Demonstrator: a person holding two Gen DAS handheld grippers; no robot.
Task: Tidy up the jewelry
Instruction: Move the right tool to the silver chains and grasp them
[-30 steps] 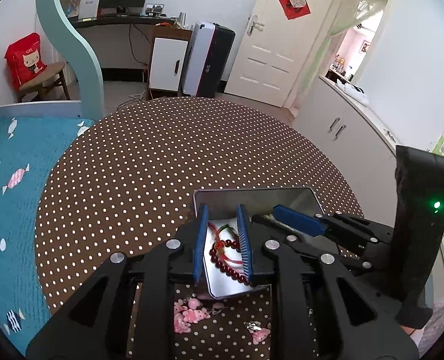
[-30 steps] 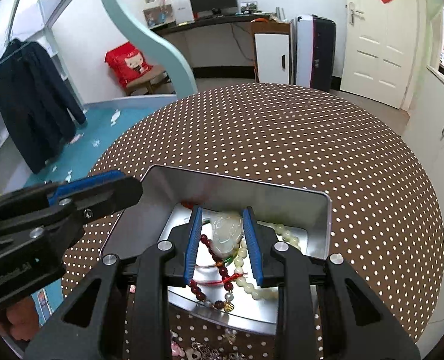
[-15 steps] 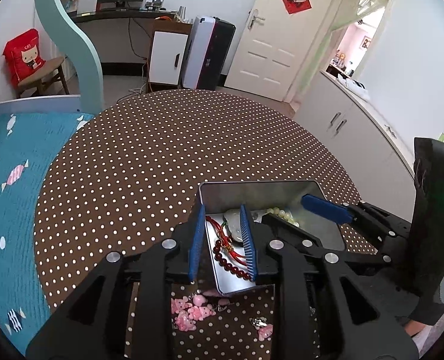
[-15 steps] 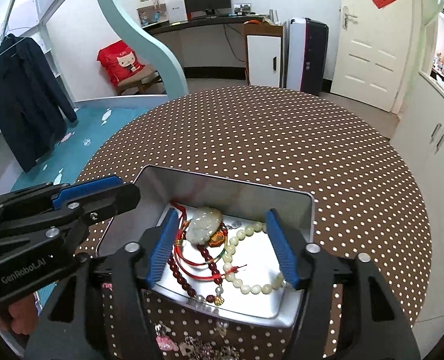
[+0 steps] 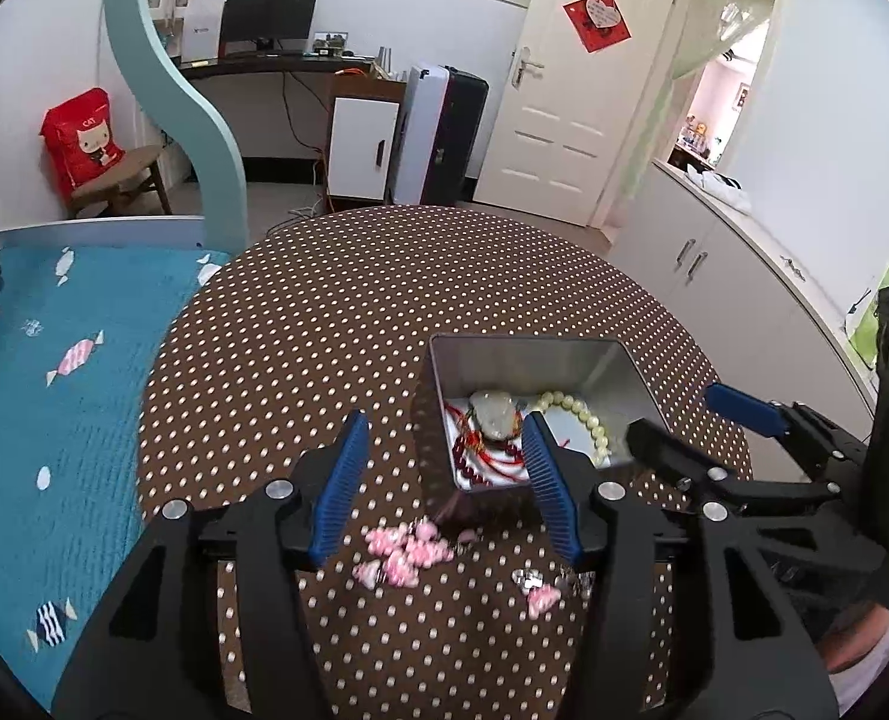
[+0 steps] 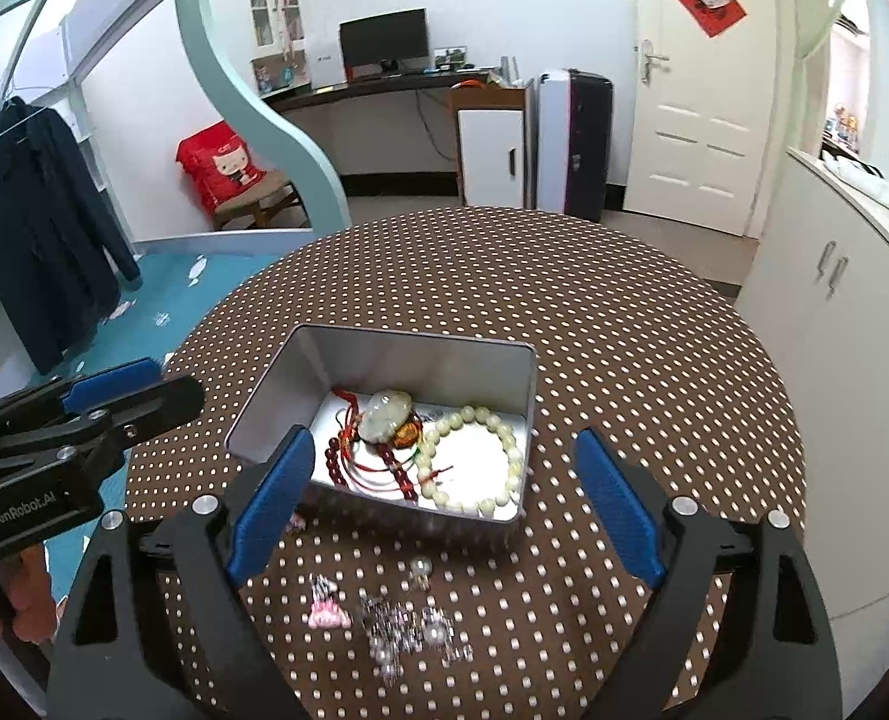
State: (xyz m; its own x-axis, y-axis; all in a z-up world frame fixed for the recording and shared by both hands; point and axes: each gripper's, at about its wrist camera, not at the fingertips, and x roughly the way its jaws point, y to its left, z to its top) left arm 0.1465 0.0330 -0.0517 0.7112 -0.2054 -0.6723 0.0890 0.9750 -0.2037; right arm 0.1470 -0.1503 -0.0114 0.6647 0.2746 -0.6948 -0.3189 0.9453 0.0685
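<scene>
Jewelry already sorted lies in the tin (image 6: 507, 372) near the middle of the tabletop (image 6: 624, 324): a pale pendant (image 6: 386, 414) on red cord, dark red beads (image 6: 333, 459) and a cream bracelet (image 6: 474, 459). Loose pieces remain outside, just in front of the tin: pink charms (image 5: 405, 552) and a clear, sparkly cluster (image 6: 411, 630).

My left gripper (image 5: 444, 480) has its jaws wide apart and holds nothing; its right finger (image 5: 549, 489) overlaps the tin's near corner in view, though I cannot tell whether it touches. My right gripper (image 6: 444, 501) is likewise spread and empty, straddling the tin's near wall.

Risks, as I judge them: a jaw dipping toward the loose pieces could catch the tin's rim and shove or tip it, spilling the contents; the small charms could slip from a pinch; the cord could snag on a fingertip.

The tin's long axis runs roughly left to right in the right wrist view, opening upward. The loose pieces form a row along its near side.
</scene>
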